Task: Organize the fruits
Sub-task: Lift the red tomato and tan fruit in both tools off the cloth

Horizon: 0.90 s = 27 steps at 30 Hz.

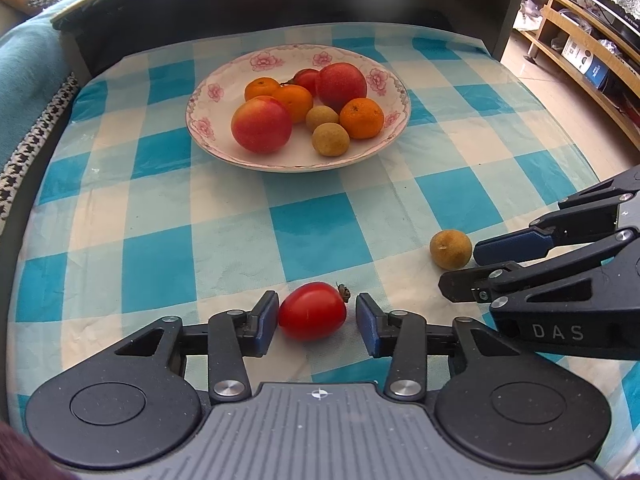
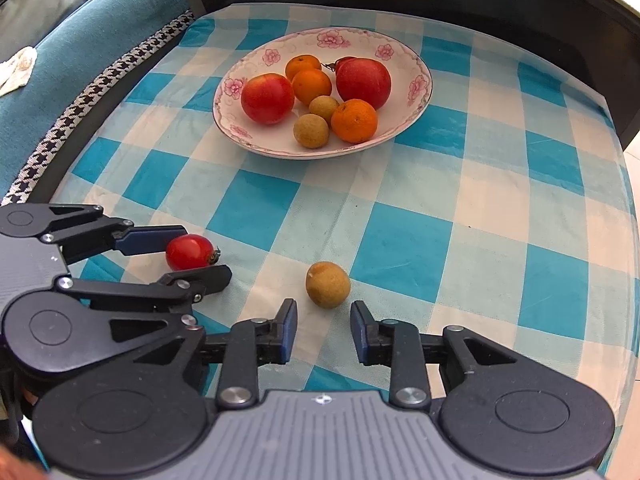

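- Two loose fruits lie on the blue-and-white checked cloth [image 1: 160, 272], near me and well short of the flowered plate [image 1: 212, 92].
- My left gripper [image 1: 317, 322] stands partly open around the small red tomato [image 1: 312, 311]; its left pad touches or nearly touches the fruit, the right pad stands clear, so nothing is clamped.
- My right gripper [image 2: 324, 330] is parted too, with the brown longan [image 2: 328, 285] lying just ahead of its blue pads [image 2: 290, 330], untouched.
- The left wrist view alone shows the wooden shelving [image 1: 568, 28] at upper right, and my right gripper from the side, its tips beside the longan.
- The right wrist view alone shows the teal sofa cover [image 2: 100, 32] and a pale cloth [image 2: 18, 70] on it.
- Both views show the plate holding two red apples [image 1: 262, 124], three oranges [image 1: 362, 118], two more longans [image 1: 330, 139] and a second tomato, mostly hidden.
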Each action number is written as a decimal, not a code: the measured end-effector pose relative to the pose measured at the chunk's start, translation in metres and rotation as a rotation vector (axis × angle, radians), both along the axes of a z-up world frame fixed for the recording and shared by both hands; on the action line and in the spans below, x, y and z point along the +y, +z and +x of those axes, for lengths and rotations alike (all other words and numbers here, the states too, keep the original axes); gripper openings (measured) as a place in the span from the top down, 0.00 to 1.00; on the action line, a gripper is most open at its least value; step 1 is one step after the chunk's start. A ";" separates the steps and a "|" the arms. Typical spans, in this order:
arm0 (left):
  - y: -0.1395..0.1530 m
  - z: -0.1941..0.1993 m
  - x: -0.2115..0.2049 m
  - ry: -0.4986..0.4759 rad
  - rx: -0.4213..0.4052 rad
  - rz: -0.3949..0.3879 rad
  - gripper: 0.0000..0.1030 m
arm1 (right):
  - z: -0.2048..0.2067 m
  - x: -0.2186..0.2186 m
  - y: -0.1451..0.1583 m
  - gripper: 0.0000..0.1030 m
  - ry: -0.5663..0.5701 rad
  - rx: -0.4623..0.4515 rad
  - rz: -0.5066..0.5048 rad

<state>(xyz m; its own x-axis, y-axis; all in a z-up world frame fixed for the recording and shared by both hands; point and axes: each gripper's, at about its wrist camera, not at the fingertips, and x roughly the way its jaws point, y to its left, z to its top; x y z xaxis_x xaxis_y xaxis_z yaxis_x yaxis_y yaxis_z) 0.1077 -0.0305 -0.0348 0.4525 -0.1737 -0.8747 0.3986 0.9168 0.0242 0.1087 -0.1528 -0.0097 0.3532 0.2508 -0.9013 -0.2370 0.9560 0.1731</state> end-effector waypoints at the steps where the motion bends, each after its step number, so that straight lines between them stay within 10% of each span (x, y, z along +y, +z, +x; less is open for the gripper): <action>1: 0.000 0.000 -0.001 -0.002 -0.002 0.003 0.50 | 0.000 0.001 0.000 0.68 0.003 -0.002 0.004; 22: -0.003 0.006 -0.002 0.019 -0.017 0.009 0.43 | 0.009 0.002 0.000 0.72 -0.010 -0.040 -0.008; 27: -0.002 0.001 -0.004 -0.006 -0.043 0.018 0.56 | 0.009 0.003 -0.002 0.72 -0.009 -0.036 -0.013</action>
<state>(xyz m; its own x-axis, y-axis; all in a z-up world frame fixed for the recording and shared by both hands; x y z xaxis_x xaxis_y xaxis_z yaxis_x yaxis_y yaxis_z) 0.1087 -0.0346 -0.0371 0.4886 -0.1608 -0.8576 0.4022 0.9137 0.0578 0.1177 -0.1496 -0.0115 0.3876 0.2360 -0.8911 -0.2337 0.9603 0.1526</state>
